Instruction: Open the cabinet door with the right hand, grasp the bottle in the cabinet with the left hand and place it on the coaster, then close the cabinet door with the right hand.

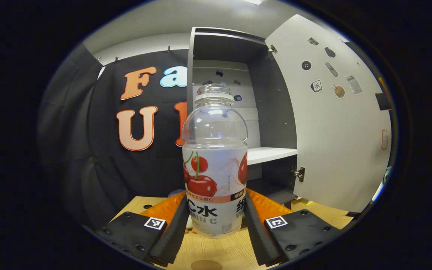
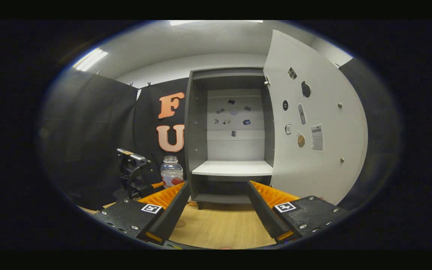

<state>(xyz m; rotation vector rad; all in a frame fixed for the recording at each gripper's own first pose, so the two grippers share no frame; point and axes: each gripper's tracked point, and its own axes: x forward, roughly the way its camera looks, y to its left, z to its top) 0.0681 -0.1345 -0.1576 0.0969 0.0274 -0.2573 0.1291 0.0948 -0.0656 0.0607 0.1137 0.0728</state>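
Clear plastic, with a cherry label round its lower half, the bottle (image 1: 215, 161) stands upright between the jaws of the left gripper (image 1: 216, 221), which pinch it from both sides low on the label. Its base hangs just above the wooden surface (image 1: 219, 251), near that surface's back edge; whether it touches the wood I cannot tell. A round brownish disc, possibly the coaster (image 1: 206, 264), shows at the very bottom of the left gripper view, just in front of the bottle.

Behind and to the right stands the grey cabinet (image 1: 272, 112), its door (image 1: 336, 135) swung wide open to the right, hinges showing along the inner edge. The white shelf (image 1: 270, 153) inside is bare.

In the right gripper view, the right gripper (image 2: 218, 213) has its jaws spread with nothing between them, pointing straight at the cabinet opening (image 2: 234, 150). Bare wood lies between its tips and the cabinet's lower front edge. The open door (image 2: 313, 142) stands to the right of that gripper, its free edge well out from the cabinet. The bottle (image 2: 171, 172) and the left gripper (image 2: 133, 176) holding it sit to the left, just beside the cabinet's left side wall and outside it.
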